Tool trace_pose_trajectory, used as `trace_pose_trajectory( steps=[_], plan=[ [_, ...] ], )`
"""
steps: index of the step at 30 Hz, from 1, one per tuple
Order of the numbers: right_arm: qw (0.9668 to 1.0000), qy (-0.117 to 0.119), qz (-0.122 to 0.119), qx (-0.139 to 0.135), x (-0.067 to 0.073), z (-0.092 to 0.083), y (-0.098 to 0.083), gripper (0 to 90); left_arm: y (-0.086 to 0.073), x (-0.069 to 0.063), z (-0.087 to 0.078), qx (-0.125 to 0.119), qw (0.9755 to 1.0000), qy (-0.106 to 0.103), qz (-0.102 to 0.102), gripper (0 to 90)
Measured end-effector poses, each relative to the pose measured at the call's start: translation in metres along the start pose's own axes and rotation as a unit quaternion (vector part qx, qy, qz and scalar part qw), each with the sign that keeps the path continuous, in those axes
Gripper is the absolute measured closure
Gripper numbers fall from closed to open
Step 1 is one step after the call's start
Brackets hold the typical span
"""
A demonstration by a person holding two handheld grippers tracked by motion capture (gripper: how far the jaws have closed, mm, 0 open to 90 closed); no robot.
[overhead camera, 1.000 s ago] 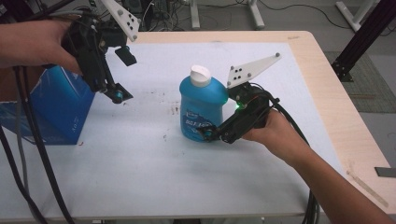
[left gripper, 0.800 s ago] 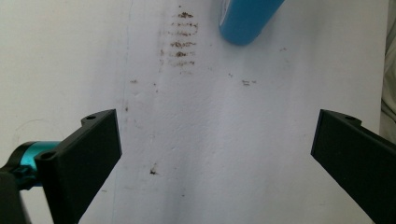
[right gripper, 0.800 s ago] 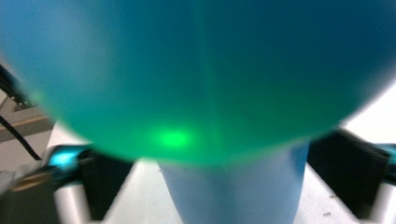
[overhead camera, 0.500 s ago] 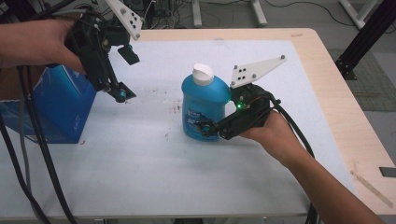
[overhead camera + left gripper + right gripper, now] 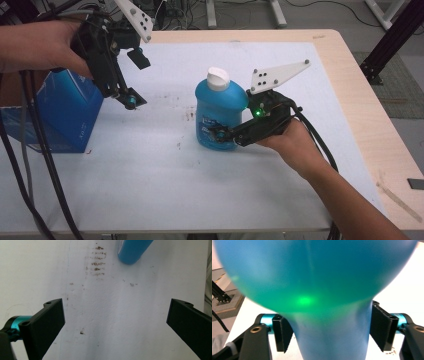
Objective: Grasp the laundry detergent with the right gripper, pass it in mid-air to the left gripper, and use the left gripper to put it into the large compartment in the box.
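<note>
Seen from the high view, a translucent blue plastic bottle with a white flip cap [image 5: 220, 112] stands upright near the middle of the white-covered table [image 5: 165, 185], and the right gripper [image 5: 220, 134] comes in level from the right, its jaws just having been closing about the bottle's lower body, by its label. The left gripper [image 5: 129, 99] hangs above the table to the left, its jaws parted and holding nothing, just in front of a blue cardboard box [image 5: 64, 110] at the table's left edge; the box and the bottle stand well apart. In the left gripper view, the two black jaws stand wide over bare white cover marked with small brown stains [image 5: 97, 258], and the bottle's rounded blue base [image 5: 132, 251] shows near the top edge. In the right gripper view, the bottle's waist [image 5: 332, 337] sits between the ribbed pads [image 5: 380, 326], which appear to press on both of its sides, so the grip looks taken or all but taken. To do this step well, the squeeze should probably stay square on the narrow waist and gentle, since soft plastic may buckle or slip. Nothing stands in the way of a lift; the trailing black cables [image 5: 37, 165] lie off to the left.
</note>
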State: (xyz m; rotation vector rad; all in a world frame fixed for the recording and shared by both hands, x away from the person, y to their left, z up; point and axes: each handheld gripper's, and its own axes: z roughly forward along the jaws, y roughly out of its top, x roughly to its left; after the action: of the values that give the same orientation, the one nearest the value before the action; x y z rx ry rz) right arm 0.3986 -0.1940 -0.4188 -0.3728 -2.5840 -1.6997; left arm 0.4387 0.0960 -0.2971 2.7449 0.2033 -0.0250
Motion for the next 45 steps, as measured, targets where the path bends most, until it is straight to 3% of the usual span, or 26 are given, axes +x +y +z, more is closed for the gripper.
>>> trace_pose_trajectory(
  steps=[8,14,25,29,41,45],
  plan=[
    [0.9999,0.001,-0.011,-0.007,0.000,0.000,-0.001,39.5,0.000,0.000,0.001,0.002,1.0000,-0.002,-0.001,1.7],
    [0.9992,-0.011,-0.037,-0.009,0.004,-0.001,0.000,43.5,0.001,0.000,0.001,0.003,1.0000,-0.002,0.001,1.7],
    [0.9981,-0.021,-0.057,-0.001,0.009,-0.002,0.004,45.7,0.004,-0.002,-0.001,0.000,1.0000,-0.006,-0.003,1.7],
    [0.9979,-0.017,-0.063,0.000,0.013,-0.006,0.013,45.7,0.009,-0.007,-0.005,-0.002,0.9999,-0.012,-0.011,1.7],
    [0.9969,0.009,-0.074,0.028,0.010,-0.018,0.045,45.5,0.036,-0.024,-0.025,0.009,0.9999,-0.008,0.002,1.7],
    [0.9967,0.018,-0.070,0.037,0.007,-0.019,0.051,45.5,0.049,-0.026,-0.028,0.019,0.9997,-0.016,0.007,1.7]
  ],
)
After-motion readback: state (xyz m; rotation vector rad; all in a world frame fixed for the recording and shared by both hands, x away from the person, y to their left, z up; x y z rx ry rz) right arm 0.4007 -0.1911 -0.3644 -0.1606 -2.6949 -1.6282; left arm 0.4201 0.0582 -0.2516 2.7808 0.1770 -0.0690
